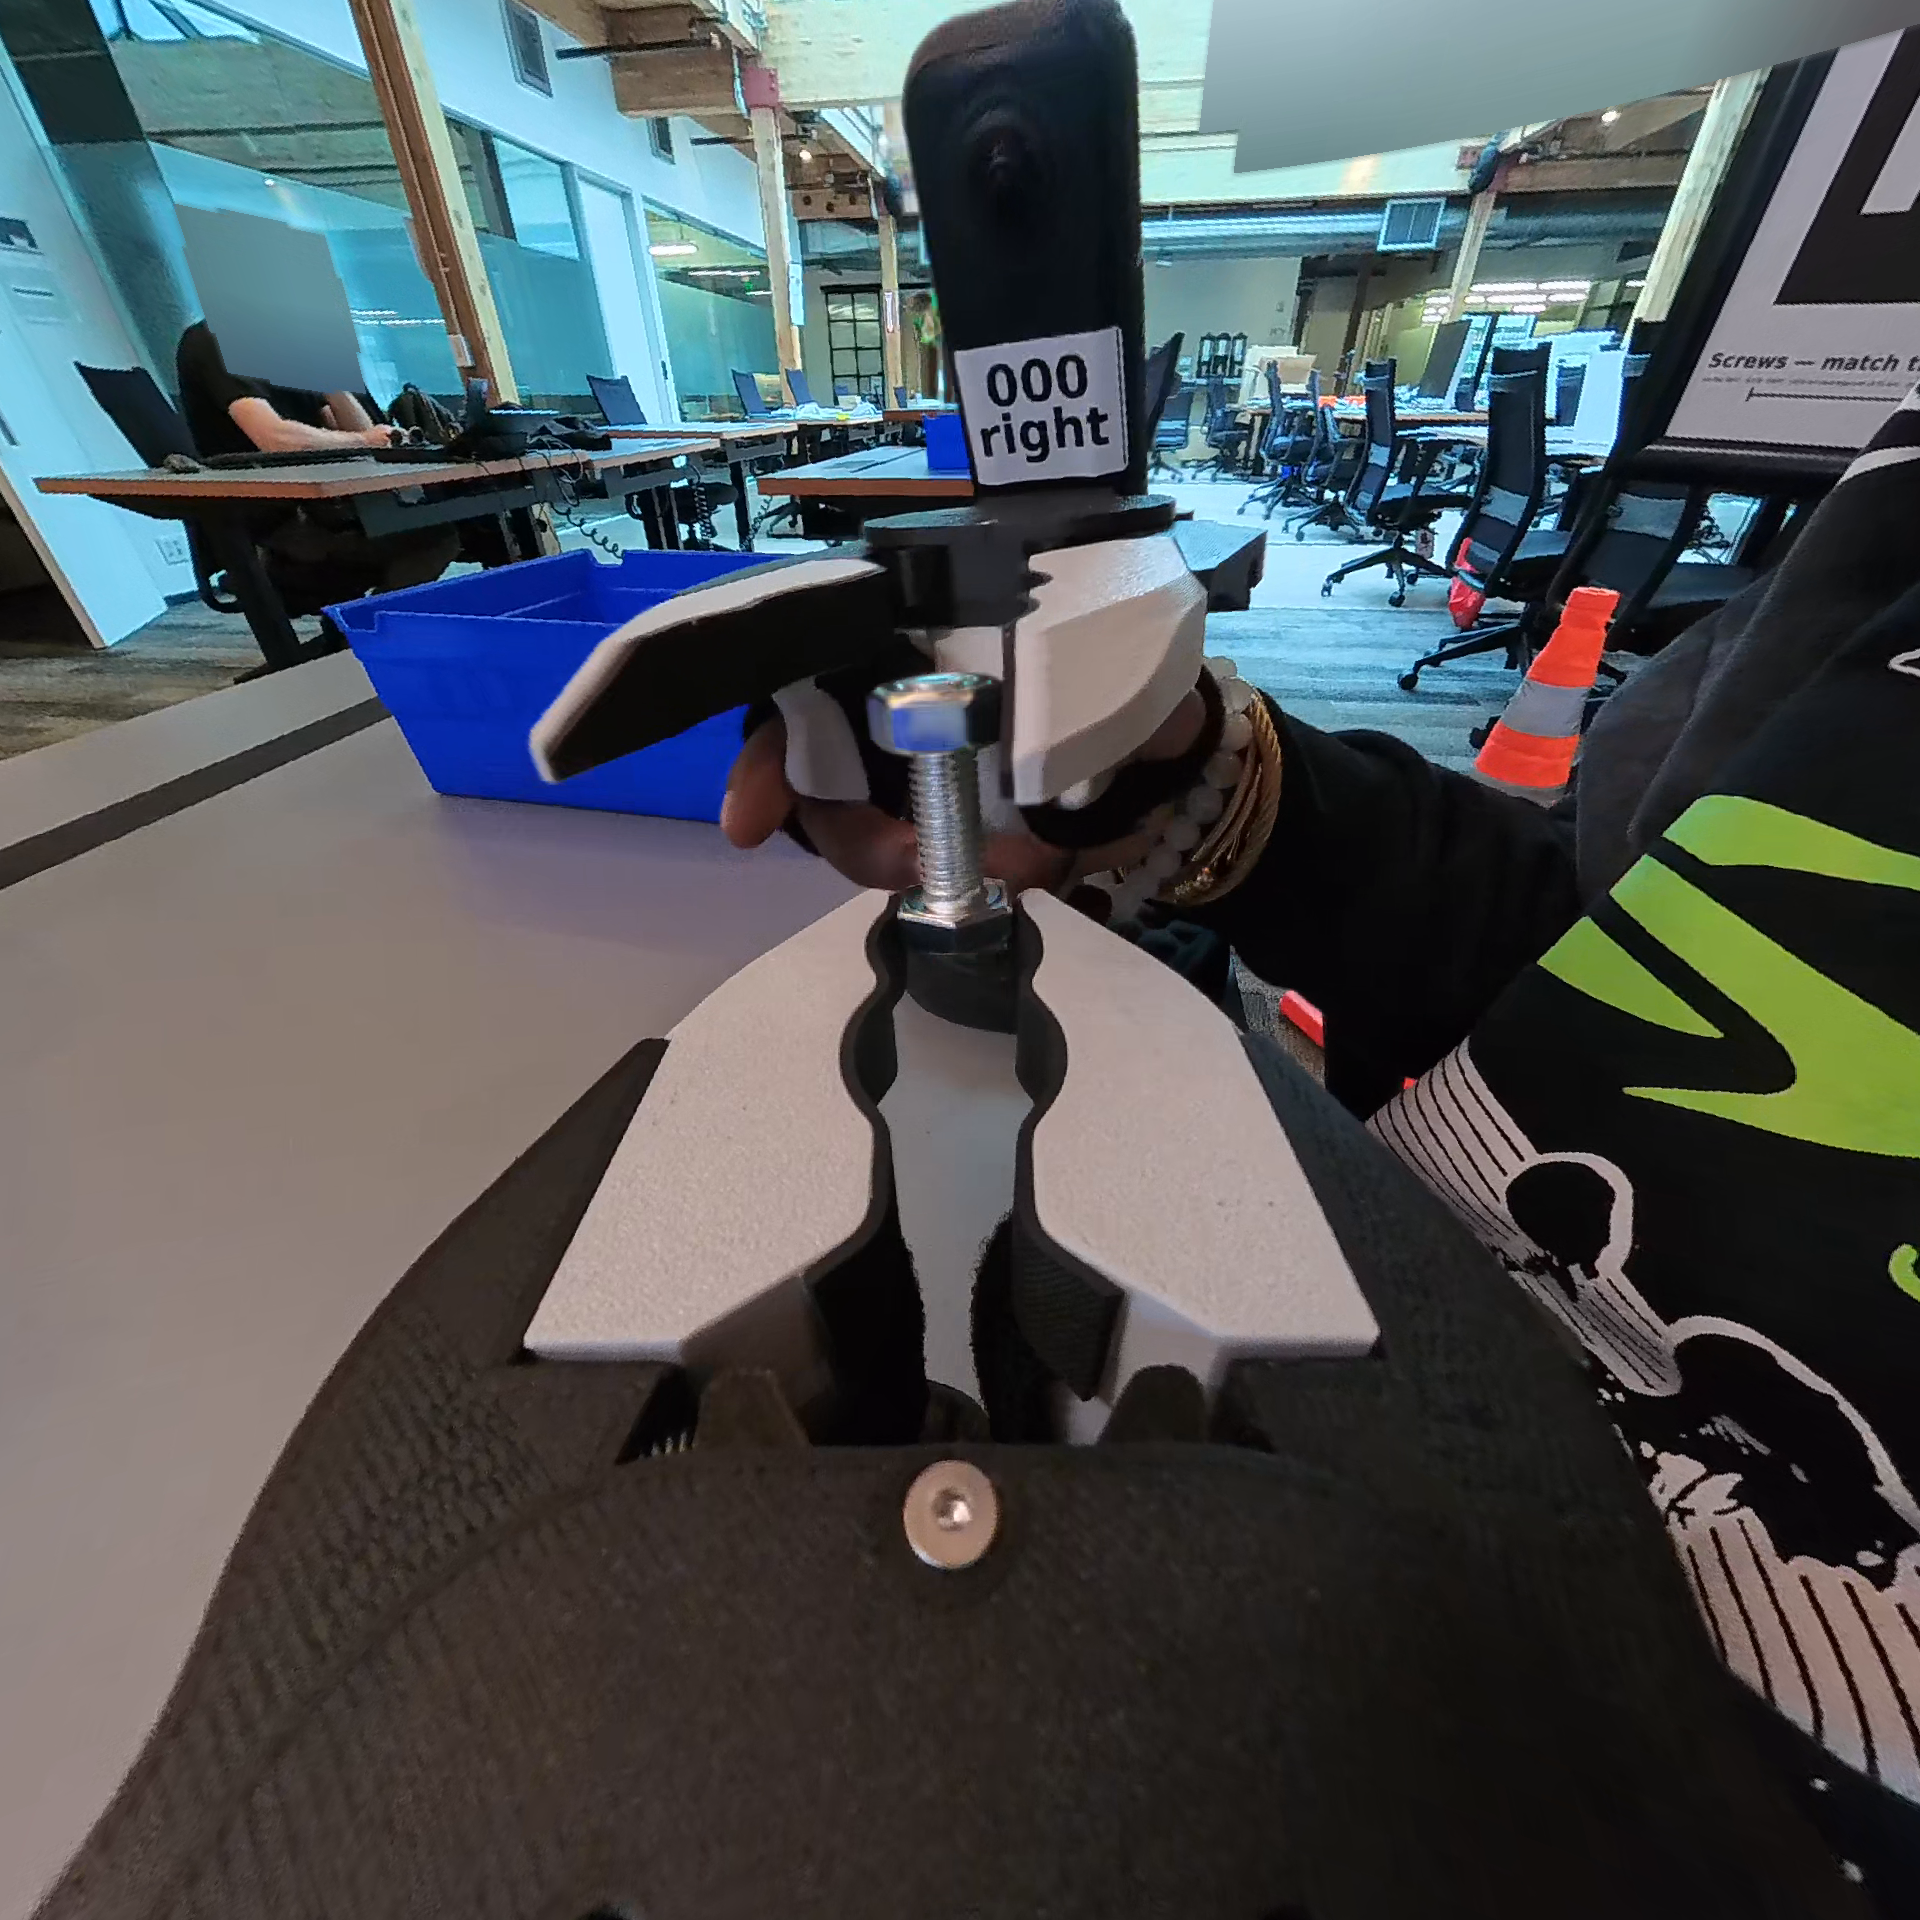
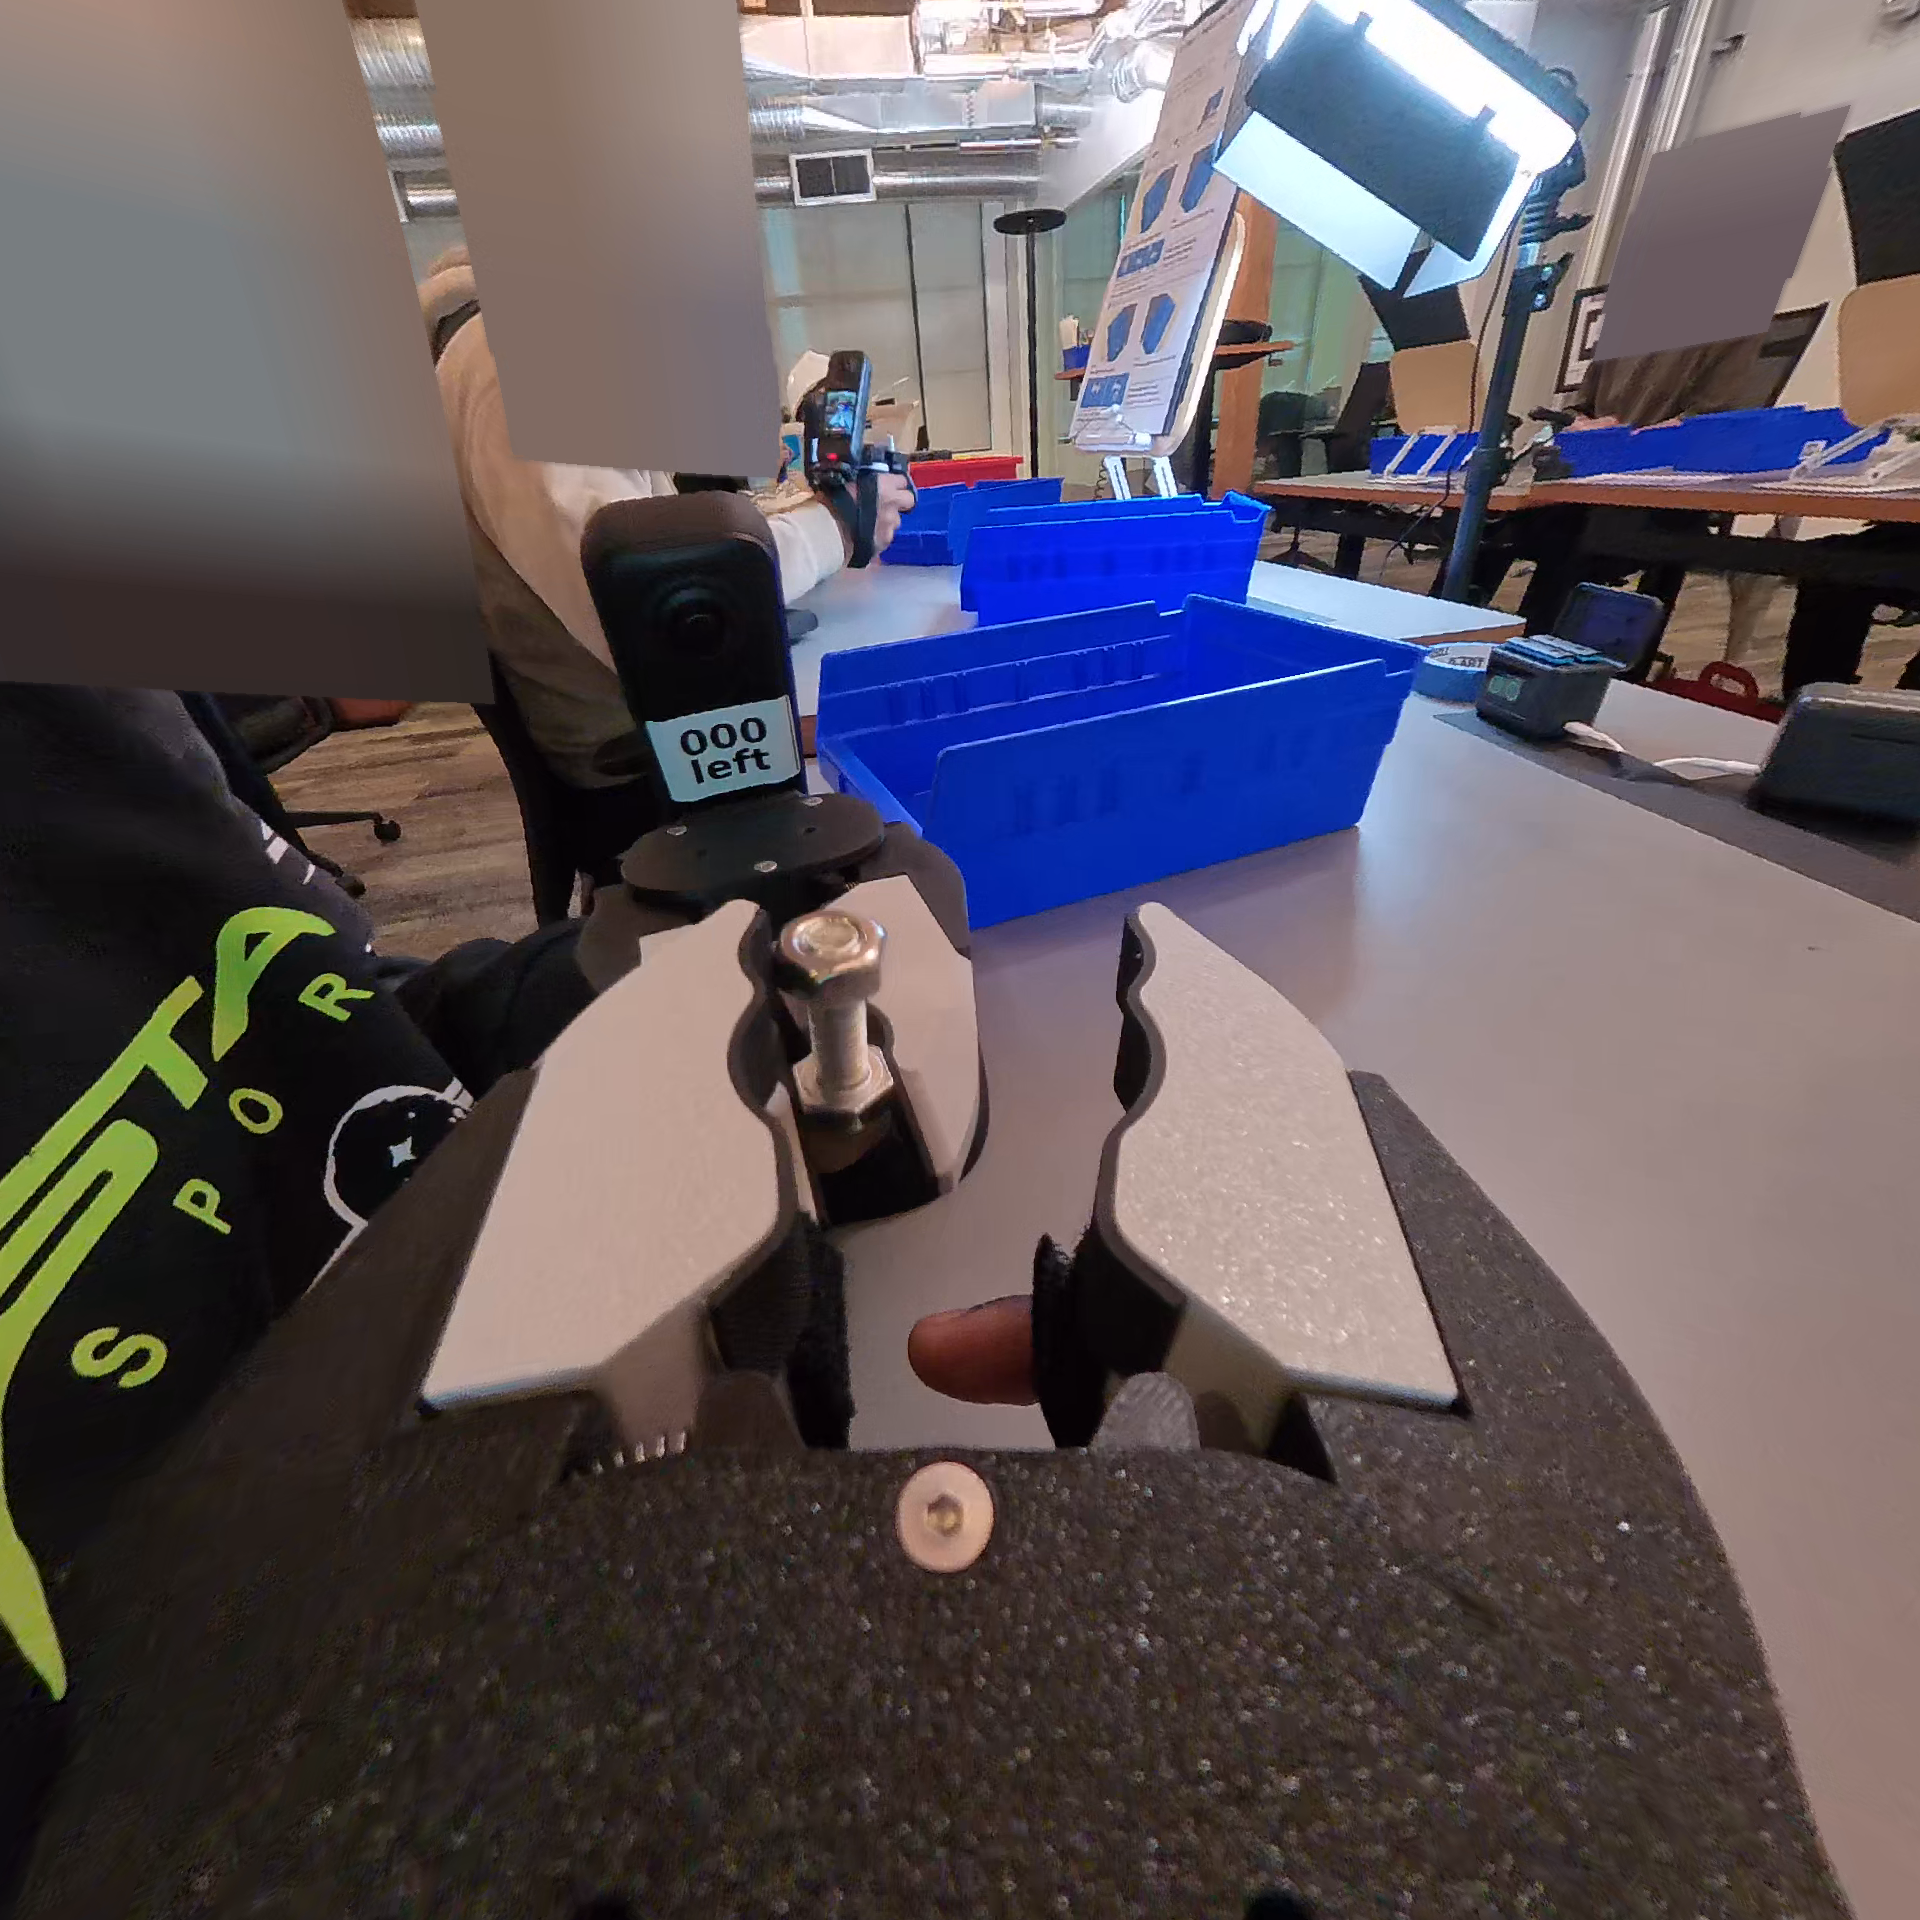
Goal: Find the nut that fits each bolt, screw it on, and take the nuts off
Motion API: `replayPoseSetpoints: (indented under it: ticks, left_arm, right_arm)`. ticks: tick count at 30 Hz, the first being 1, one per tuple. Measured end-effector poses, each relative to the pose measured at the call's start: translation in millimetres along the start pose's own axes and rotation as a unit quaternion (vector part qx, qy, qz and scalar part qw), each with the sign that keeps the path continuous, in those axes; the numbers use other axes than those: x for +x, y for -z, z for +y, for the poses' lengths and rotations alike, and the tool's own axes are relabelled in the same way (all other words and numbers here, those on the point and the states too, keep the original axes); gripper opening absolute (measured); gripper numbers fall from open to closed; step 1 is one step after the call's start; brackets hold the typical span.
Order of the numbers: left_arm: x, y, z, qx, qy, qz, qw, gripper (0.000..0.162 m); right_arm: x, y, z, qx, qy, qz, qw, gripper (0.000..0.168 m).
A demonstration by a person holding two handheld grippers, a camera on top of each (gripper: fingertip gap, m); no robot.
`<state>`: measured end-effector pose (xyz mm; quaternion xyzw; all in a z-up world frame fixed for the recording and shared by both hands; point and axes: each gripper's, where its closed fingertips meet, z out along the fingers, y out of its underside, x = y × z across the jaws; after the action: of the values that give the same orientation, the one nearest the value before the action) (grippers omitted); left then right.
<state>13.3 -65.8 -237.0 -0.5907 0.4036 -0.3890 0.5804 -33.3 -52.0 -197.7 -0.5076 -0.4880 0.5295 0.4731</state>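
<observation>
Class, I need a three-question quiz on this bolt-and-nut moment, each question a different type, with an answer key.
1. True or false: the left gripper is shut at the bolt's lower end, at the nut.
2. Multiple choice: the right gripper is A) shut on the bolt head, B) open, C) out of view.
3. Fill in: behind the grippers on the grey table stands a ____ plastic bin.

Key: 1 true; 2 B; 3 blue.
</observation>
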Motion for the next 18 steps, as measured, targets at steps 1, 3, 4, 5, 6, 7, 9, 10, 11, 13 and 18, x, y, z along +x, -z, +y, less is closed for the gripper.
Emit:
replayPoseSetpoints:
  ticks: [1,3,4,5,6,7,9,10,11,13,18]
  left_arm:
    - [-0.2,0.4,-0.4,0.002,0.001,0.0,1.0,0.018]
    - [-1.0,0.9,-1.2,0.004,0.004,-0.001,1.0,0.018]
    - [-1.3,1.2,-1.6,0.006,0.005,-0.001,1.0,0.018]
    - [-1.7,1.4,-1.7,0.007,0.007,-0.002,1.0,0.018]
    - [-2.0,1.3,-1.6,0.006,0.007,-0.002,1.0,0.018]
    - [-2.3,1.4,-1.7,0.006,0.008,-0.003,1.0,0.018]
    - [-2.1,2.3,-3.2,0.012,0.01,-0.001,1.0,0.018]
    - [-1.9,2.5,-3.4,0.013,0.009,0.0,1.0,0.018]
    - [-2.1,2.3,-3.0,0.011,0.008,-0.002,1.0,0.019]
    - [-1.9,1.8,-2.3,0.009,0.008,-0.001,1.0,0.019]
    - [-2.4,2.0,-2.6,0.009,0.009,-0.002,1.0,0.018]
  right_arm:
    - [1.2,2.9,-0.3,0.002,0.001,0.004,1.0,0.063]
    - [3.0,9.1,-0.8,0.004,0.001,0.008,1.0,0.062]
    - [4.2,12.1,-1.1,0.006,0.001,0.011,1.0,0.062]
    - [4.7,15.0,-1.1,0.006,0.001,0.012,1.0,0.061]
    - [4.7,17.7,-1.0,0.006,0.002,0.012,1.0,0.059]
    - [5.0,20.5,-0.9,0.007,0.003,0.014,1.0,0.056]
    - [11.1,26.9,-1.9,0.011,0.005,0.032,0.999,0.039]
    - [15.0,30.3,-2.3,0.014,0.005,0.043,0.999,0.037]
    - [16.6,33.0,-3.1,0.018,0.003,0.046,0.999,0.036]
    - [15.1,35.6,-5.8,0.028,-0.003,0.039,0.999,0.038]
    - [0.4,25.1,-7.9,0.029,-0.002,0.002,1.0,0.055]
